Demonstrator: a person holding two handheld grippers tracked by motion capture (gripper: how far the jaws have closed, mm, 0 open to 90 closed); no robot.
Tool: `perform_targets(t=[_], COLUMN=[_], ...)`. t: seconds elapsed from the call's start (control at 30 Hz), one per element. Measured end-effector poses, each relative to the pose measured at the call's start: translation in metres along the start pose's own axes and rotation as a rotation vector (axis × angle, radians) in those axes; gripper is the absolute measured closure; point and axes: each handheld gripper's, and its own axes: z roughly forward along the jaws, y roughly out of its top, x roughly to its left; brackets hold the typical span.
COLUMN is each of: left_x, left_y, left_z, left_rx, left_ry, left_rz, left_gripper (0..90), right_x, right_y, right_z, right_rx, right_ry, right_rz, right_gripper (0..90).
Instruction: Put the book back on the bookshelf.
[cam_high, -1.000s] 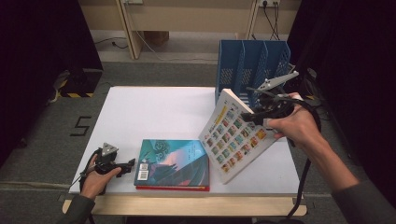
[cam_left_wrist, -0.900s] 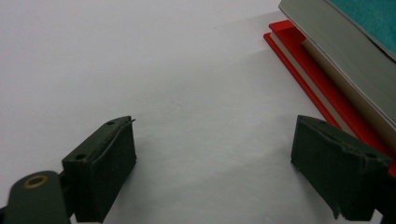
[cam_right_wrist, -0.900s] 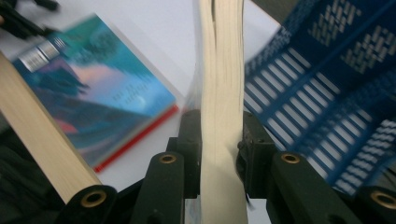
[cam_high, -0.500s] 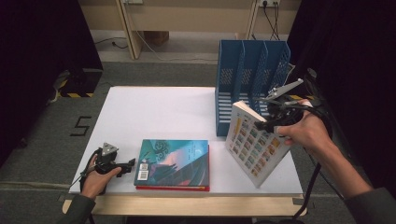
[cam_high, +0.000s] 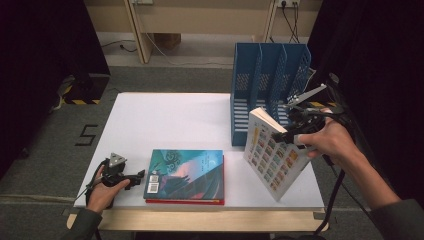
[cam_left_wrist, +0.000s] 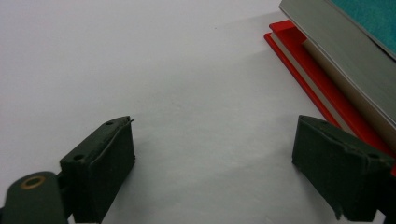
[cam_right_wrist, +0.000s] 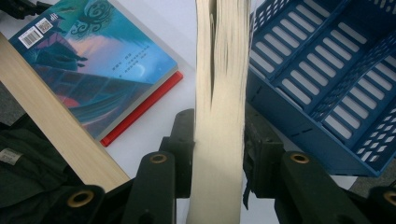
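The right gripper (cam_high: 295, 131) was clamped on the page edge of a book (cam_high: 271, 152) with a grid-patterned cover, holding it tilted above the table's (cam_high: 165, 117) right side, just in front of the blue file rack (cam_high: 267, 90). In the right gripper view, both jaws pressed the page block (cam_right_wrist: 220, 116) between them. The left gripper (cam_high: 131, 177) rested on the table near its front left corner, jaws spread wide with nothing between them, just beside two stacked books: a teal one (cam_high: 186, 172) on a red one (cam_left_wrist: 308, 77).

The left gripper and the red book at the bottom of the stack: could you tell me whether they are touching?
Cannot tell. In the left gripper view the open left gripper has one jaw drawn against the red book, with neither contact nor gap plain.
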Motion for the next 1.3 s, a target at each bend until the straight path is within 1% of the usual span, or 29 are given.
perform_targets(t=[0.13,0.23,0.37,0.57,0.6,0.83,0.97,1.1,1.13,1.17,1.2,1.23,1.3], left_x=[-0.0001,-0.0001,-0.0002,-0.0004,-0.0004,-0.0005,-0.0005,-0.0005,-0.0005,-0.0005,-0.0005,-0.0005,-0.0005], left_y=[-0.0001,-0.0001,-0.0001,-0.0001,-0.0001,-0.0001,-0.0001,-0.0001,-0.0001,-0.0001,-0.0001,-0.0001,-0.0001], left_z=[0.0000,0.0001,0.0001,0.0002,0.0002,0.0002,0.0002,0.0003,0.0003,0.0002,0.0002,0.0003,0.0003], left_rx=[0.000,-0.001,-0.002,-0.002,-0.002,-0.002,-0.002,-0.002,-0.002,-0.001,-0.001,-0.001,-0.001], left_ry=[0.000,0.001,0.002,0.004,0.004,0.005,0.004,0.004,0.004,0.005,0.005,0.005,0.004], left_rz=[0.001,0.000,0.001,0.001,0.001,0.002,0.001,0.002,0.001,0.003,0.003,0.002,0.001], left_gripper=[11.8,11.8,11.8,11.8,11.8,11.7,11.8,11.8,11.8,11.7,11.7,11.7,11.7], right_x=[-0.0016,-0.0012,0.0003,0.0001,-0.0006,-0.0012,-0.0015,-0.0037,-0.0045,-0.0067,-0.0067,-0.0078,-0.0080], right_y=[-0.0006,-0.0021,-0.0020,-0.0005,0.0003,0.0020,0.0022,0.0015,0.0017,0.0037,0.0037,0.0046,0.0048], right_z=[0.0000,0.0000,0.0008,0.0029,0.0037,0.0086,0.0090,0.0083,0.0071,0.0036,0.0036,0.0028,0.0034], right_rx=[0.008,0.024,0.035,0.053,0.061,0.088,0.093,0.087,0.082,0.060,0.060,0.062,0.067], right_ry=[0.005,0.028,0.038,0.050,0.053,0.060,0.056,0.049,0.052,0.061,0.061,0.070,0.073], right_rz=[0.015,0.024,0.010,0.007,-0.002,0.005,0.005,0.020,0.040,0.061,0.061,0.084,0.086], right_gripper=[67.6,66.4,65.9,65.0,64.8,63.2,63.1,62.1,61.1,60.9,60.9,60.7,60.2])
